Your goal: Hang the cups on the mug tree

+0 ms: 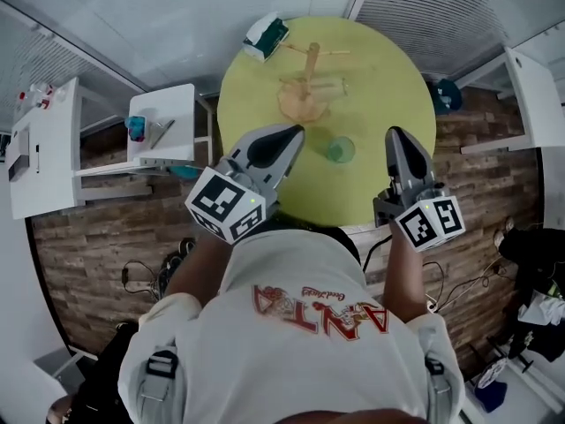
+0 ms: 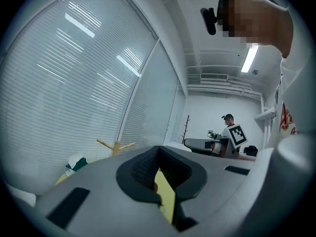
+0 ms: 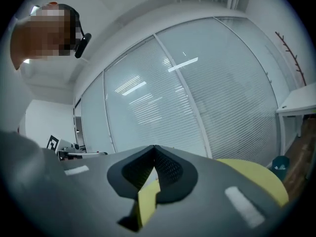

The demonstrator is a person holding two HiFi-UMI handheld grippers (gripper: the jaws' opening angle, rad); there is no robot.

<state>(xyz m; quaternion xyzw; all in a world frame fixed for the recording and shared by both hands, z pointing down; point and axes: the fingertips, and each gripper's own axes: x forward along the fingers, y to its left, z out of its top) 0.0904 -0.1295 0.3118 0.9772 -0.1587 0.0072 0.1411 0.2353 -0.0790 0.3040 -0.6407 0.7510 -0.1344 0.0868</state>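
Note:
A wooden mug tree (image 1: pixel 311 82) stands at the far middle of the round yellow-green table (image 1: pixel 388 69); a clear cup (image 1: pixel 338 86) seems to hang on its right side. A green cup (image 1: pixel 338 149) stands on the table between my two grippers. The left gripper (image 1: pixel 296 132) is held above the near left part of the table, shut with nothing in it. At the near right, the right gripper (image 1: pixel 394 132) is also shut and empty. In the left gripper view the gripper (image 2: pixel 158 149) points level, with the tree's top (image 2: pixel 116 146) to its left. The right gripper (image 3: pixel 154 147) faces window blinds.
A white and green box (image 1: pixel 265 35) lies at the table's far left edge. A white side desk (image 1: pixel 163 117) with a blue item (image 1: pixel 137 128) stands to the left, and a teal bin (image 1: pixel 446 94) to the right. Cables lie on the wooden floor (image 1: pixel 132 276).

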